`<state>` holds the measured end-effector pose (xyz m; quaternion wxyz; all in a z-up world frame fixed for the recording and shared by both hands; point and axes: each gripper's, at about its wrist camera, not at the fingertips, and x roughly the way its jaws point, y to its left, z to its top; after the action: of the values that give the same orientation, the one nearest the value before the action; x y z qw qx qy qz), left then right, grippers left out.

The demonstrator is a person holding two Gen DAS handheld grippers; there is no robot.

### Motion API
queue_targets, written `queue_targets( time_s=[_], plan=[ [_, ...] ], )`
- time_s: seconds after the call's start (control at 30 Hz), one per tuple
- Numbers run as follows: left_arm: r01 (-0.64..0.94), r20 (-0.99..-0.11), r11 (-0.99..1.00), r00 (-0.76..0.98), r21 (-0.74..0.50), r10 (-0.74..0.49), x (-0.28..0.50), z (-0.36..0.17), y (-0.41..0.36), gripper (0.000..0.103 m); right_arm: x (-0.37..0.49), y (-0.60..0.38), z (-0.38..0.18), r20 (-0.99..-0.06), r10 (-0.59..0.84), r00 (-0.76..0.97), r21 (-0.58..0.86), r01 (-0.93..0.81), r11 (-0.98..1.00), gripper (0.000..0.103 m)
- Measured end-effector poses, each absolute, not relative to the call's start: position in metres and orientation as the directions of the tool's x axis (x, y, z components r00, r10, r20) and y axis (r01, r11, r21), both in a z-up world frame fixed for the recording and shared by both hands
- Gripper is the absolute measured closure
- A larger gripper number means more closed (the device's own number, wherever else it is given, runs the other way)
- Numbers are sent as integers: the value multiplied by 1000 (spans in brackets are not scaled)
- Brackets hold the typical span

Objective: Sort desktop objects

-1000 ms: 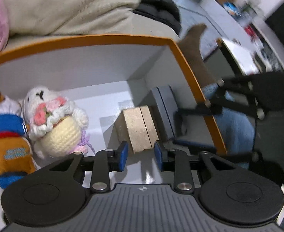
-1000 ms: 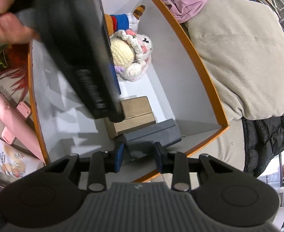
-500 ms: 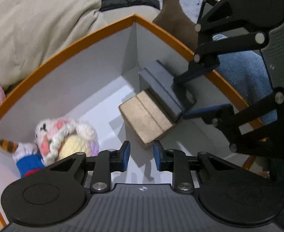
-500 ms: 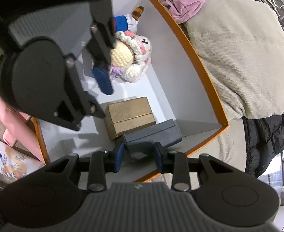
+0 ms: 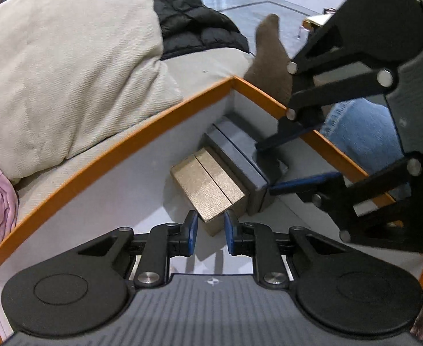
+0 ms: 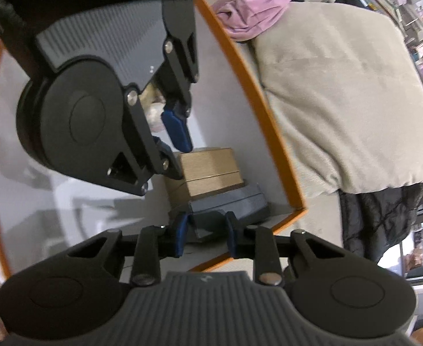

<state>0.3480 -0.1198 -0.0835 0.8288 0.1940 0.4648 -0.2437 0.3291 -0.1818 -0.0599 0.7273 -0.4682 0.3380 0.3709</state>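
Inside the big white box [image 5: 119, 173] with the orange rim sit two small boxes, side by side in the corner. Just ahead of the left gripper [image 5: 207, 232] lies the gold box [image 5: 208, 184], its long side running away from the tips. That gripper is open a little, holds nothing, and is the nearer one to the gold box. Around one end of the gray box [image 6: 225, 204] sit the right gripper's [image 6: 205, 235] blue tips, spread apart; whether they squeeze it cannot be told.

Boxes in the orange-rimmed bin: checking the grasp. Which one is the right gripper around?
The dark grey box; the right gripper straddles its end. The gold box sits beyond.
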Motion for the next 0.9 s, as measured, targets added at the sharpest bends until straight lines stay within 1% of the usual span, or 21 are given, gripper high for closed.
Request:
queue_targets(
  time_s=[0.2, 0.3, 0.37, 0.47, 0.5, 0.57, 0.6, 0.7, 0.77, 0.8, 0.9],
  plan=[
    [574, -858, 814, 460, 90, -229, 353, -85, -123, 81, 326, -181, -60, -830, 222, 511, -446, -848, 285, 75],
    [564, -864, 821, 452, 86, -220, 346, -78, -118, 81, 322, -185, -47, -824, 242, 512, -427, -842, 330, 73],
    [542, -853, 836, 473, 87, -218, 336, -65, -113, 81, 312, -189, -38, -813, 270, 516, -413, -838, 357, 73],
    [513, -800, 856, 541, 69, -260, 303, -31, -99, 81, 287, -198, -18, -764, 330, 554, -412, -814, 410, 73],
    [504, -778, 862, 564, 60, -276, 290, -19, -94, 81, 276, -202, -12, -740, 358, 570, -407, -803, 437, 71],
    [485, -740, 874, 605, 47, -295, 262, 2, -85, 81, 252, -207, 2, -681, 427, 595, -379, -785, 489, 54],
    [474, -727, 880, 619, 45, -296, 249, 10, -83, 81, 239, -212, 6, -651, 460, 604, -359, -779, 514, 52],
    [471, -711, 881, 635, 47, -301, 207, 26, -78, 80, 199, -221, 12, -605, 496, 623, -297, -754, 586, 52],
    [468, -732, 883, 617, 48, -288, 182, 27, -79, 80, 172, -225, 12, -600, 510, 616, -237, -746, 622, 52],
    [464, -745, 885, 603, 37, -285, 169, 25, -78, 79, 159, -227, 10, -605, 514, 608, -205, -743, 637, 51],
    [429, -772, 903, 567, -22, -288, 133, 16, -70, 65, 135, -236, -10, -650, 496, 576, -89, -706, 703, 51]
  ],
)
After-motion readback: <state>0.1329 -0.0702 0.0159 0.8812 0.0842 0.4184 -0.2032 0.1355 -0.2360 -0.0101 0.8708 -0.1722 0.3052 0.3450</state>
